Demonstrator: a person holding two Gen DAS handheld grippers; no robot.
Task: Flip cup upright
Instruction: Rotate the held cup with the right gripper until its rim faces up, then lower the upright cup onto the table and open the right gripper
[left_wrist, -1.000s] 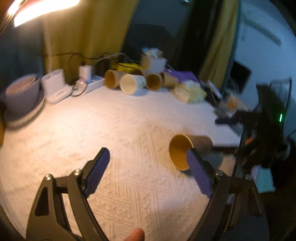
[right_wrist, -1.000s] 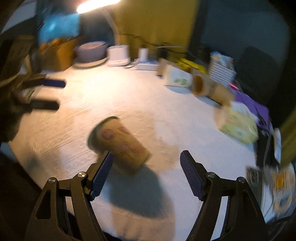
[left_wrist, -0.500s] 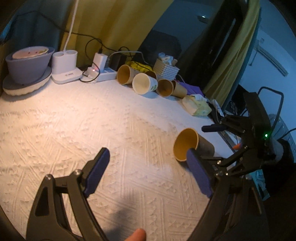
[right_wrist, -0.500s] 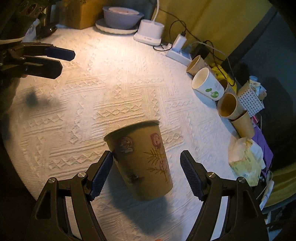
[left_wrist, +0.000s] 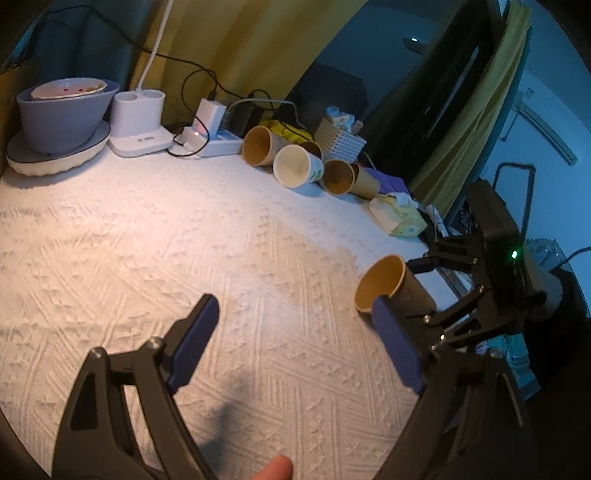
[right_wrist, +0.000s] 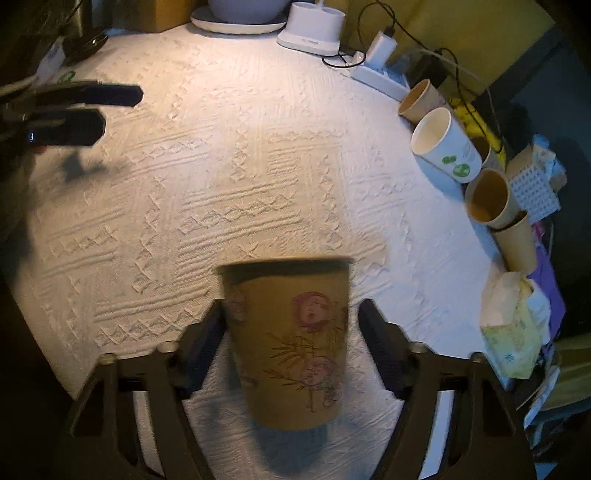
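Note:
A brown paper cup with a flower drawing (right_wrist: 291, 343) lies on its side on the white textured tablecloth (right_wrist: 229, 177). In the left wrist view its open mouth (left_wrist: 382, 284) faces me at the right. My right gripper (right_wrist: 290, 345) is open and straddles the cup, one finger on each side, with a small gap showing on the right. It also shows in the left wrist view (left_wrist: 461, 280) behind the cup. My left gripper (left_wrist: 295, 343) is open and empty above the cloth, left of the cup; it shows in the right wrist view (right_wrist: 85, 110) at far left.
Several other paper cups (left_wrist: 295, 166) lie on their sides at the table's back edge, beside a power strip (left_wrist: 218, 144), a white basket (left_wrist: 340, 142) and a tissue pack (left_wrist: 399, 218). A grey bowl on a plate (left_wrist: 59, 122) and a white charger base (left_wrist: 140, 125) stand at back left.
My right gripper has moved in over the lying cup, which now sits deeper between its fingers. My left gripper's view has steadied and tilted down slightly; the cup has stayed in place.

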